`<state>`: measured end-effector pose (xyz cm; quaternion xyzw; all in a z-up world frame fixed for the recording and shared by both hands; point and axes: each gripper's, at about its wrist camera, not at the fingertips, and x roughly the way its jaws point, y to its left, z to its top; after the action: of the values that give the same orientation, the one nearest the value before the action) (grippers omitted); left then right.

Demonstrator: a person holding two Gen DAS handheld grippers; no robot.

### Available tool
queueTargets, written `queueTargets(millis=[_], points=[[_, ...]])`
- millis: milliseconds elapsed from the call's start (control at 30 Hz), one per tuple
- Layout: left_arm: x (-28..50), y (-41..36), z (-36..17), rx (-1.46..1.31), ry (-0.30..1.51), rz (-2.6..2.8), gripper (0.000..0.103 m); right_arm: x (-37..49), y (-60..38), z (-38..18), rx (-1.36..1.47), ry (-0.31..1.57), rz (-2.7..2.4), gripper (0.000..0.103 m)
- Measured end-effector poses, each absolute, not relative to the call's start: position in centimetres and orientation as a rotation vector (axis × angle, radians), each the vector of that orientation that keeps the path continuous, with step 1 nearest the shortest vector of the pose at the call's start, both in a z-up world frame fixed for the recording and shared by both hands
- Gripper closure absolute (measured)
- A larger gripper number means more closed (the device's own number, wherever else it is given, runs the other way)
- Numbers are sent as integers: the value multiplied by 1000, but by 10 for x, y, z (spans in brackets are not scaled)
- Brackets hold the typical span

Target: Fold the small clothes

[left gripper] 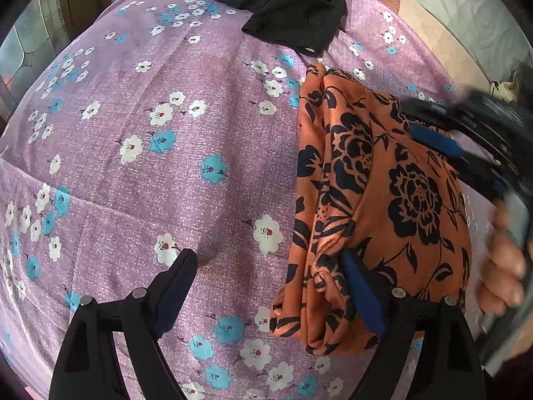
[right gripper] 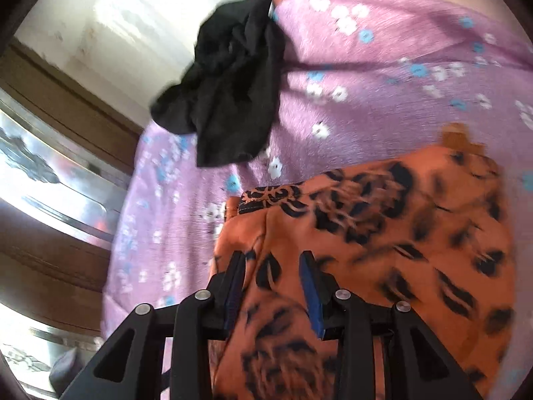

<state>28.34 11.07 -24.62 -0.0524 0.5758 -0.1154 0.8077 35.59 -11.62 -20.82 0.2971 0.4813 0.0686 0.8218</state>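
An orange garment with black flowers (left gripper: 383,200) lies folded into a long bundle on the purple flowered sheet (left gripper: 166,166). My left gripper (left gripper: 266,266) is open; its right finger rests on the garment's near left edge, its left finger on bare sheet. My right gripper (right gripper: 273,263) hovers over the same garment (right gripper: 383,233), jaws partly open, cloth below them, nothing pinched. It also shows in the left wrist view (left gripper: 443,140) at the garment's right side, blurred. A crumpled black garment (left gripper: 293,3) lies at the far end, also in the right wrist view (right gripper: 226,93).
The sheet (right gripper: 383,66) covers a bed. A wooden frame and a shiny patterned panel (right gripper: 50,166) stand beyond the bed's left edge. A grey cloth (left gripper: 466,6) lies at the far right. The hand (left gripper: 506,260) holding the right gripper shows at the right.
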Motion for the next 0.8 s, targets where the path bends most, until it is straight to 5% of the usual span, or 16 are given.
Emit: queueTargets(millis=[233, 500, 800], points=[[275, 101, -240, -58, 1204, -217, 15, 274, -161, -188, 619, 981, 76, 65], [277, 98, -238, -43, 1192, -186, 15, 195, -165, -237, 646, 1002, 104, 70], [266, 79, -233, 98, 1110, -140, 14, 189, -169, -245, 693, 1047, 143, 70]])
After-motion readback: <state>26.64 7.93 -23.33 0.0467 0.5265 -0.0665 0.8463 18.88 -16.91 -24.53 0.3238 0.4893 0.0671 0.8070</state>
